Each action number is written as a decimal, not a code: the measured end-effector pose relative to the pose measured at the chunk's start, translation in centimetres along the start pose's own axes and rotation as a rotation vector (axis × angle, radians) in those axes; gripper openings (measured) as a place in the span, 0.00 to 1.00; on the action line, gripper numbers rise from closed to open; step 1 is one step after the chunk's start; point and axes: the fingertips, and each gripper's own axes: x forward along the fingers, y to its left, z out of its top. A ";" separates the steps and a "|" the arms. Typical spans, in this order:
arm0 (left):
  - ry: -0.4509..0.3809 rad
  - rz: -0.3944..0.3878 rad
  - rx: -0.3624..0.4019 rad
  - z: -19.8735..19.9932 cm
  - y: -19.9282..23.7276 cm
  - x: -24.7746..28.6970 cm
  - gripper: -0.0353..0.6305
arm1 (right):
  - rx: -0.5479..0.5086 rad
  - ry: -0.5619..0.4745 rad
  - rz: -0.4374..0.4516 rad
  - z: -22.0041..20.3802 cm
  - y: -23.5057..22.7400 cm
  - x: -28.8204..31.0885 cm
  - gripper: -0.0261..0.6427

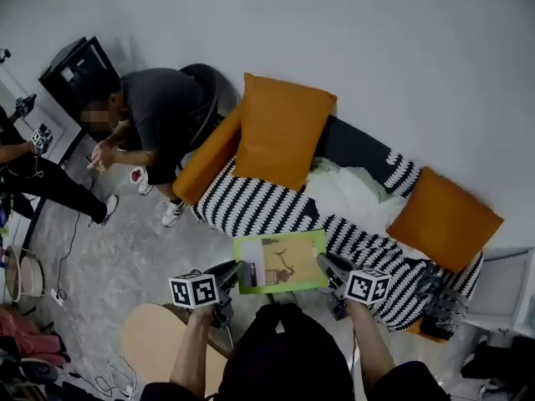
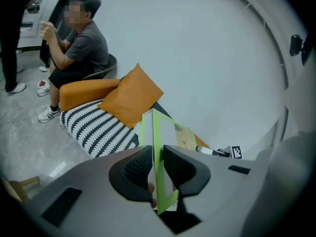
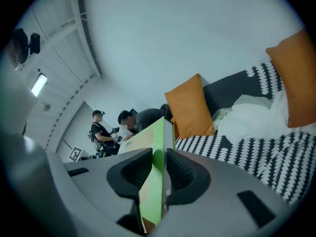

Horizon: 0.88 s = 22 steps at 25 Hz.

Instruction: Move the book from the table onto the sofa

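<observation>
Your left gripper point(image 2: 157, 158) has its jaws clamped on the left edge of the green book point(image 2: 159, 132); the pads press both faces of the cover with no gap showing. Your right gripper point(image 3: 159, 168) does the same on the opposite edge, its jaws closed tight on the book point(image 3: 157, 137). From the head view, the left gripper point(image 1: 232, 271) and the right gripper point(image 1: 326, 264) carry the book point(image 1: 280, 261) flat between them, cover up. It's clear of the round wooden desk point(image 1: 155, 341) near your left arm and hangs over the front edge of the sofa point(image 1: 259, 207), above the black-and-white striped seat. Past it, an orange cushion point(image 1: 280, 128) leans on the sofa back, a white blanket point(image 1: 351, 192) lies crumpled mid-seat, and a second orange cushion point(image 1: 443, 220) sits toward the right end. Off the sofa's left end, a person point(image 1: 155, 115) sits in a chair.
</observation>
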 end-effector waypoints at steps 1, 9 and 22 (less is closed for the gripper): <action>0.020 -0.016 0.010 0.0 -0.2 0.4 0.18 | 0.009 -0.018 -0.017 -0.1 -0.2 -0.6 0.20; 0.196 -0.153 0.128 -1.2 -3.1 4.4 0.18 | 0.097 -0.186 -0.171 -2.1 -2.2 -6.6 0.20; 0.370 -0.258 0.236 -4.8 -10.2 13.6 0.18 | 0.206 -0.358 -0.299 -2.4 -9.0 -15.8 0.20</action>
